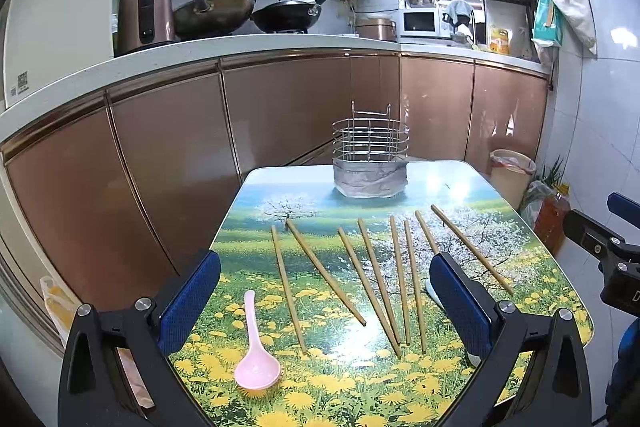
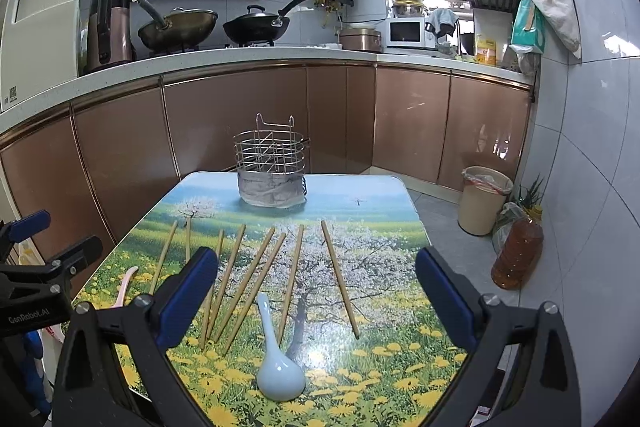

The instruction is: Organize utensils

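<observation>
- I am holding my left gripper [image 1: 325, 301] above the near edge of the table [image 1: 460, 179], jaws spread wide and gripping nothing.
- I am holding my right gripper [image 2: 317, 297] beside it, jaws likewise spread and empty.
- The wire holder [image 1: 370, 147] is standing upright at the far end of the table, its base wrapped in grey material.
- Eight chopsticks [image 1: 382, 283] are lying loose in a fan nearer to me than the holder, well apart from it.
- A pink spoon [image 1: 256, 355] is resting left of the chopsticks, bowl toward me.
- A pale blue spoon [image 2: 278, 363] is lying among the chopsticks' near ends, bowl toward me; I cannot tell whether it is touching them.
- A bin [image 2: 482, 203] is standing on the floor right of the table.
</observation>
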`<state>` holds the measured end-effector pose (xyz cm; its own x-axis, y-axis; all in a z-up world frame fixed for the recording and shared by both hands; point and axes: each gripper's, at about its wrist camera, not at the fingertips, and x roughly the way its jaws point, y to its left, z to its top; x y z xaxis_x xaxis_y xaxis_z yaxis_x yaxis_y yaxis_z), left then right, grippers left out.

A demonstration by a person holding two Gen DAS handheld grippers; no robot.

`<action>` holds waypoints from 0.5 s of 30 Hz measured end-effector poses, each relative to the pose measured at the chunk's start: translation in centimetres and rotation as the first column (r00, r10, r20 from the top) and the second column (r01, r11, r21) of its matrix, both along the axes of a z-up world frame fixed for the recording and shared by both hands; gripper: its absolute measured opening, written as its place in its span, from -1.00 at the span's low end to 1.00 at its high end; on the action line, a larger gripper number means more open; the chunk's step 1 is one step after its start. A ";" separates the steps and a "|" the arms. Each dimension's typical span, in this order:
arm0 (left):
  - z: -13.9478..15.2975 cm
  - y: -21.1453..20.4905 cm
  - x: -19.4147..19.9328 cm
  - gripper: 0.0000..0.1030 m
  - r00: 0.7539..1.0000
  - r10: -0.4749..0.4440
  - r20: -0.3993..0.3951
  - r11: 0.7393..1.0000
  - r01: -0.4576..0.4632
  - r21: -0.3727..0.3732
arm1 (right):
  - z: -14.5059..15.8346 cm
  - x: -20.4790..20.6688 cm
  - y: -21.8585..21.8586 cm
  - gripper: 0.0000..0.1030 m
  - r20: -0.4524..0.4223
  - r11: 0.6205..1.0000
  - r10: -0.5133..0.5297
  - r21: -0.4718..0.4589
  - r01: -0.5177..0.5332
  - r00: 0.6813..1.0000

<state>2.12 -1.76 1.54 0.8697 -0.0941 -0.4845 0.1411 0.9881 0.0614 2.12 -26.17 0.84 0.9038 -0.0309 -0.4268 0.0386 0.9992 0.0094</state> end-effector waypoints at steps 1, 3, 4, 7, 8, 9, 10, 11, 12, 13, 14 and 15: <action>0.0 -0.1 0.1 0.99 1.000 0.000 -0.003 1.000 0.000 -0.001 | 0.0 0.1 -0.1 0.94 0.000 1.000 0.001 0.001 -0.001 1.000; 0.1 -0.1 0.4 0.99 1.000 0.001 -0.005 1.000 -0.001 -0.002 | 0.0 0.3 -0.1 0.94 -0.005 1.000 0.000 0.001 0.000 1.000; 0.1 -0.2 0.6 0.99 1.000 -0.001 -0.006 1.000 0.001 -0.003 | -0.1 0.4 -0.2 0.94 -0.007 1.000 -0.002 0.002 0.002 1.000; 0.0 -0.3 1.1 0.99 1.000 0.005 -0.010 1.000 -0.005 -0.002 | -0.1 0.9 -0.5 0.94 -0.014 1.000 -0.004 0.007 0.004 1.000; 0.0 -0.2 1.3 0.99 1.000 0.007 -0.013 1.000 -0.007 -0.004 | -0.1 1.1 -0.6 0.94 -0.016 1.000 -0.004 0.007 0.004 1.000; 0.0 -0.2 1.4 0.99 1.000 0.010 -0.013 1.000 -0.010 -0.007 | -0.1 1.2 -0.6 0.94 -0.016 1.000 -0.006 0.007 0.006 1.000; 0.0 -0.2 1.5 0.99 1.000 0.016 -0.011 1.000 -0.016 -0.011 | -0.1 1.3 -0.6 0.94 -0.017 1.000 -0.008 0.006 0.008 1.000; 0.1 -0.1 1.6 0.99 1.000 0.020 -0.006 1.000 -0.020 -0.017 | 0.0 1.5 -0.7 0.94 -0.018 1.000 -0.008 0.004 0.008 1.000; 0.3 0.0 1.7 0.99 1.000 0.021 0.001 1.000 -0.021 -0.023 | 0.1 1.6 -0.7 0.94 -0.016 1.000 -0.008 0.004 0.009 1.000; 0.5 0.0 1.8 0.99 1.000 0.026 0.011 0.999 -0.026 -0.024 | 0.2 1.7 -0.8 0.94 -0.013 1.000 -0.010 0.004 0.010 1.000; 0.8 0.0 1.9 0.99 0.999 0.030 0.027 0.999 -0.029 -0.022 | 0.3 1.8 -0.9 0.94 -0.010 1.000 -0.011 0.004 0.011 1.000; 1.1 -0.1 2.0 0.99 0.999 0.030 0.038 0.999 -0.029 -0.022 | 0.6 1.9 -0.9 0.94 -0.006 1.000 -0.012 0.004 0.012 1.000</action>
